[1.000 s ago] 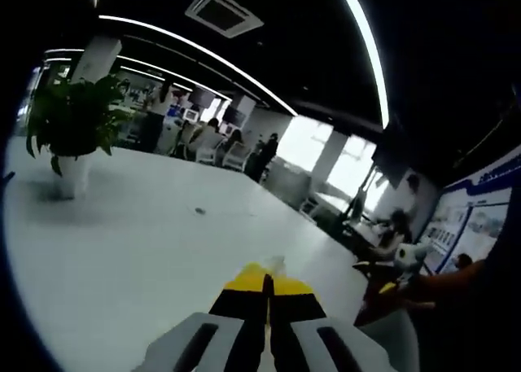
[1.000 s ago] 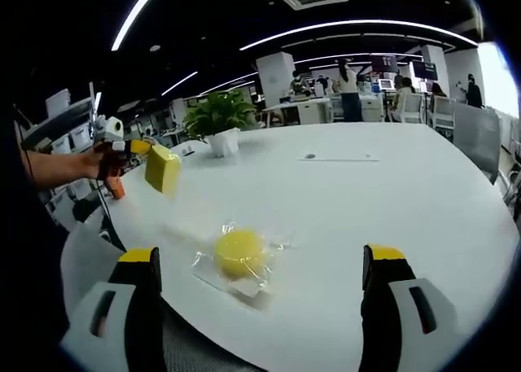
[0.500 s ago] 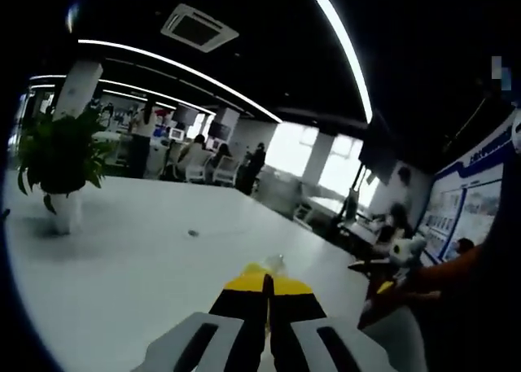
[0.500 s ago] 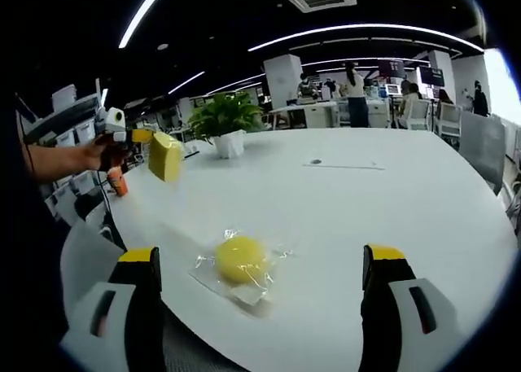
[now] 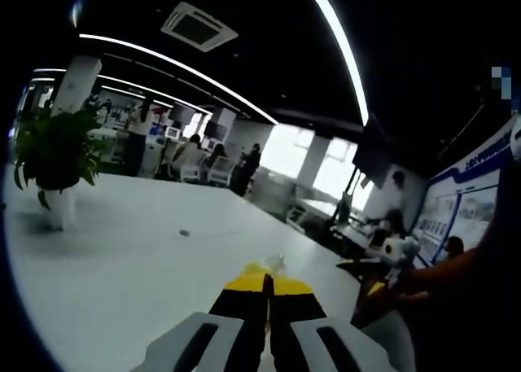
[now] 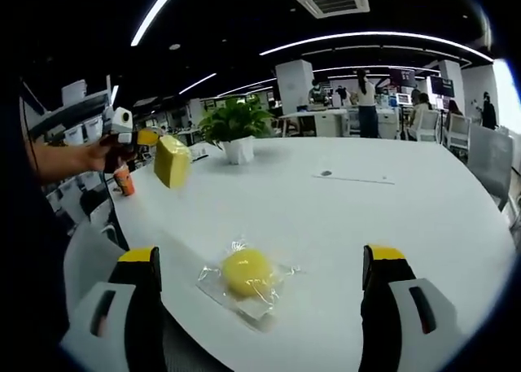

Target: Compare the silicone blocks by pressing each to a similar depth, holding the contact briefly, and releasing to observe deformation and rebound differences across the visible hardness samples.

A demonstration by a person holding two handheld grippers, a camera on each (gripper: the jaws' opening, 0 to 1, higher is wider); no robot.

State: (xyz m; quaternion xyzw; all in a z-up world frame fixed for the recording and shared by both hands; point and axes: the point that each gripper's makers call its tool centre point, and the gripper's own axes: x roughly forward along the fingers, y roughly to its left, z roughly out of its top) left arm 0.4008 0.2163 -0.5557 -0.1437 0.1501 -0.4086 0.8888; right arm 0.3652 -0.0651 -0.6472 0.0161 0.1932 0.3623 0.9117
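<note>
A: Left gripper (image 5: 266, 284), jaws pressed together; right gripper view shows it clamped on a yellow block (image 6: 172, 160), held up off the table (image 6: 342, 217).

B: Right gripper (image 6: 264, 262) jaws spread wide, nothing between. Round yellow sample (image 6: 246, 271) in clear wrap (image 6: 213, 282) lies ahead of them.

A: No legible writing. Potted plant (image 6: 234, 128), open office behind.

Table layout
Round yellow silicone block (image 6: 246, 272) on clear plastic wrap (image 6: 213, 280), near white table (image 6: 391, 217) edge; potted green plant (image 6: 236, 126) behind.
</note>
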